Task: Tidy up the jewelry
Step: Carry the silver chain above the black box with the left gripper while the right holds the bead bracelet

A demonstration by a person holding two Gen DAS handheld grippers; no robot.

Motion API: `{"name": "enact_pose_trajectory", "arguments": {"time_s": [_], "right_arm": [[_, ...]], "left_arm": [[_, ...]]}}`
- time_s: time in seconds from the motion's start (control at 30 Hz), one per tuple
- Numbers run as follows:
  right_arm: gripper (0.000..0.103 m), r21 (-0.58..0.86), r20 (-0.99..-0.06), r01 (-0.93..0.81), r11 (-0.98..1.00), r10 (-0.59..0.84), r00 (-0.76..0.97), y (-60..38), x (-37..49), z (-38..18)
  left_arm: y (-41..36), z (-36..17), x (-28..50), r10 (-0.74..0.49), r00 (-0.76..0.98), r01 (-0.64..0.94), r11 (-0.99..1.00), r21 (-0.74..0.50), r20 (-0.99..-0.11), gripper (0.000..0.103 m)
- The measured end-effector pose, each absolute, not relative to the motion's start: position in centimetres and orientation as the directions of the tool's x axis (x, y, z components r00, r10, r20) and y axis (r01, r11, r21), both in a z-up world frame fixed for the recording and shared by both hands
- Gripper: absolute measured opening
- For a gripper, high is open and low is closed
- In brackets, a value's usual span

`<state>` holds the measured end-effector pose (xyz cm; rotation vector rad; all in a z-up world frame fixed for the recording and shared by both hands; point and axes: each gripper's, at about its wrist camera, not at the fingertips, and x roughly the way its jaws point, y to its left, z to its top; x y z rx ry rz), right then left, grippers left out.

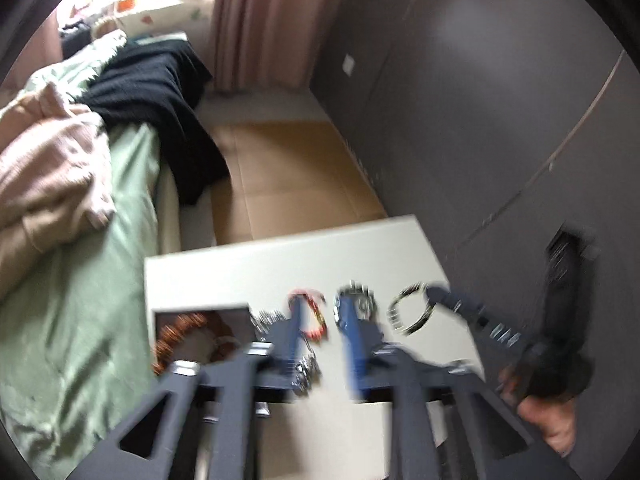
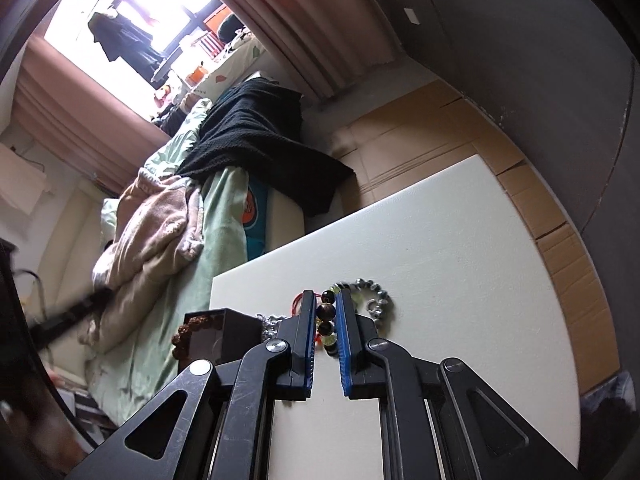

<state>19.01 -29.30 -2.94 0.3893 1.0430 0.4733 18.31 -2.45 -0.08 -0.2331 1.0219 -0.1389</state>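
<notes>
On the white table [image 1: 280, 256] lie a red cord bracelet [image 1: 312, 312], a silver bead bracelet [image 1: 360, 300], a silver chain [image 1: 276, 320] and a dark-and-yellow bead bracelet [image 1: 412, 312]. A small box [image 1: 200, 336] at the left holds a brown bead bracelet. My left gripper [image 1: 320, 308] is open above the jewelry; the view is blurred. My right gripper [image 2: 325, 300] holds the dark-and-yellow bead bracelet [image 2: 326, 316] between its narrow jaws. In the right wrist view the silver bead bracelet [image 2: 378, 294] lies just right of it and the box [image 2: 216, 336] is to the left.
A bed with green sheet [image 2: 176, 280], pink blanket [image 2: 148, 224] and black throw [image 2: 260, 136] lies left of the table. Cardboard [image 1: 288, 176] covers the floor beyond. A grey wardrobe [image 1: 480, 120] stands on the right. The right gripper's body and hand [image 1: 556, 352] show in the left wrist view.
</notes>
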Motion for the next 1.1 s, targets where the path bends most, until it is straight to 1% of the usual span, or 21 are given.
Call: {"name": "enact_pose_trajectory", "arguments": {"time_s": [0.03,0.07,0.17,0.27,0.3,0.33,0.37,0.47,0.63,0.73,0.83,0.9,1.0,1.03,1.1], "right_arm": [[0.011,0.524,-0.723,-0.183,0.832,0.548,0.421,-29.6,19.0,-2.9],[0.011,0.531,-0.72,-0.177,0.829,0.551,0.422,-30.0,19.0,-2.9],[0.011,0.544,-0.715,-0.156,0.824,0.553,0.427,-31.1,18.7,-2.9],[0.011,0.559,-0.706,-0.145,0.817,0.56,0.433,-31.9,18.2,-2.8],[0.011,0.564,-0.703,-0.141,0.814,0.562,0.435,-32.2,17.8,-2.8],[0.011,0.567,-0.699,-0.142,0.811,0.565,0.437,-32.4,17.5,-2.7],[0.011,0.568,-0.697,-0.142,0.81,0.566,0.44,-32.5,17.3,-2.6],[0.011,0.57,-0.689,-0.145,0.808,0.567,0.451,-32.8,16.8,-2.0],[0.011,0.577,-0.682,-0.14,0.804,0.57,0.459,-33.5,16.6,-1.8],[0.011,0.576,-0.682,-0.14,0.805,0.568,0.462,-33.6,16.6,-1.7],[0.011,0.574,-0.679,-0.142,0.807,0.566,0.467,-33.9,16.6,-1.5],[0.011,0.578,-0.675,-0.141,0.804,0.568,0.471,-34.1,16.7,-1.5],[0.011,0.585,-0.673,-0.134,0.8,0.571,0.471,-34.3,16.8,-1.6],[0.011,0.585,-0.673,-0.134,0.8,0.571,0.469,-34.2,16.9,-1.6],[0.011,0.587,-0.673,-0.136,0.798,0.574,0.466,-34.4,16.8,-1.7]], "left_arm": [[-2.8,-0.7,18.2,-0.224,0.507,0.008,0.967,-0.255,-0.832,0.061],[-3.2,-1.7,18.2,-0.222,0.496,0.009,0.968,-0.251,-0.84,0.064],[-3.8,-3.6,18.2,-0.229,0.46,0.005,0.967,-0.256,-0.858,0.064],[-4.7,-5.6,18.3,-0.187,0.421,0.015,0.98,-0.2,-0.887,0.064],[-4.9,-6.0,18.4,-0.189,0.409,0.022,0.98,-0.198,-0.893,0.064],[-5.1,-6.6,18.5,-0.184,0.396,0.029,0.982,-0.188,-0.9,0.06],[-5.4,-7.3,18.5,-0.171,0.381,0.035,0.985,-0.171,-0.909,0.054],[-6.4,-9.1,18.8,-0.154,0.339,0.059,0.988,-0.142,-0.928,0.047],[-8.4,-11.9,19.5,-0.075,0.27,0.126,0.991,-0.042,-0.96,0.047],[-8.6,-12.9,20.1,-0.01,0.249,0.137,0.99,0.025,-0.968,0.047],[-9.1,-13.5,20.5,0.021,0.236,0.179,0.982,0.065,-0.972,0.047],[-9.1,-13.7,20.6,0.033,0.225,0.191,0.978,0.078,-0.974,0.047],[-8.5,-14.7,21.2,0.023,0.185,0.185,0.981,0.058,-0.983,0.047],[-8.7,-14.7,21.1,0.043,0.198,0.204,0.975,0.084,-0.979,0.047],[-9.1,-15.1,21.0,0.052,0.191,0.229,0.969,0.096,-0.98,0.047]]}}
